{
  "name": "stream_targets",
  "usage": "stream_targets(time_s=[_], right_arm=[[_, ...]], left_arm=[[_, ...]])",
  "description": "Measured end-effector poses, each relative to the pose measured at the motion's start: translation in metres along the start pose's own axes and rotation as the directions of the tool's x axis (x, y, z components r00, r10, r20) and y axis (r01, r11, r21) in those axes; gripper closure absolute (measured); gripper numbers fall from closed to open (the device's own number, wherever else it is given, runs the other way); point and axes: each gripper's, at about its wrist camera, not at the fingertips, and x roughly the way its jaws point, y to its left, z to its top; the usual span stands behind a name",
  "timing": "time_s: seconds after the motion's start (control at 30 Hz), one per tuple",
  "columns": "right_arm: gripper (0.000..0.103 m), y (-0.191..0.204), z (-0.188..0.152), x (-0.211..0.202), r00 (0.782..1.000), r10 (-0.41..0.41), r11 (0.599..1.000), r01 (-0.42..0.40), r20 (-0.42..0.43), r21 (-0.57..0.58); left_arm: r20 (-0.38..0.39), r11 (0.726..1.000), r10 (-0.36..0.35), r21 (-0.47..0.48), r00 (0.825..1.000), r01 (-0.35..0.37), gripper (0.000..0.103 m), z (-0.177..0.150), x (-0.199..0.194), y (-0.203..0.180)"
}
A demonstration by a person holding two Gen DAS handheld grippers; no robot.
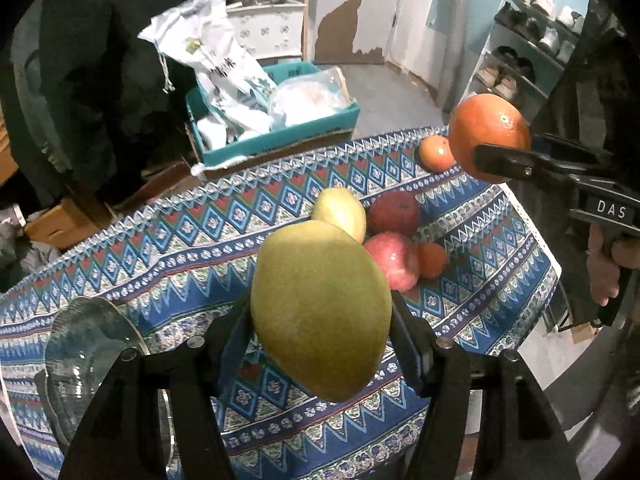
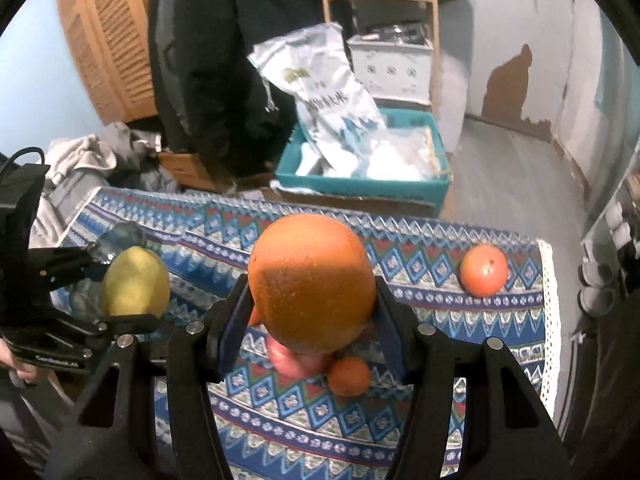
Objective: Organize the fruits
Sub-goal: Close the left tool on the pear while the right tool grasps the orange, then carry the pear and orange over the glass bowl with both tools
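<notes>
Left wrist: left claw (image 1: 322,320) grips mango (image 1: 320,312); right claw (image 2: 312,312) grips orange (image 2: 310,280).

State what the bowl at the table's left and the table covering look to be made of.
Bowl: apparently clear glass, glossy; the pattern beneath shows through it and its ribbed rim catches light. Table covering: probably woven or printed fabric, matte, with blue geometric bands and a white lacy edge draping over the side.

Woven patterned cloth (image 1: 192,248) covering the desk, matt; clear glass bowl (image 1: 86,344), glossy; mango (image 1: 320,312), smooth matt skin; large orange (image 2: 312,280), pitted, slightly shiny peel; apples (image 1: 394,258), glossy; black plastic jaws with metal screws; crinkled plastic bag (image 2: 332,100).
</notes>
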Motion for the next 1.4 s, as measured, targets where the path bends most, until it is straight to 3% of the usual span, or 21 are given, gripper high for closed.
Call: stream_targets(time_s=[0.67,1.1,1.4], right_arm=[[0.044,0.089,0.035,-0.002,0.986,0.159,0.982,-0.152,0.054,-0.109],[0.044,0.161,0.056,0.037,0.967,0.255,0.952,-0.253,-0.009,-0.172],[0.044,0.210,0.063,0.083,0.942,0.326,0.925,-0.336,-0.085,-0.178]], left_arm=[[0.097,0.993,0.064,-0.102,0.993,-0.054,0.037,-0.017,-0.059,0.054],[0.095,0.970,0.121,-0.221,0.988,-0.097,0.037,-0.049,-0.076,0.111],[0.058,0.940,0.165,-0.312,0.985,-0.139,0.037,-0.072,-0.075,0.156]])
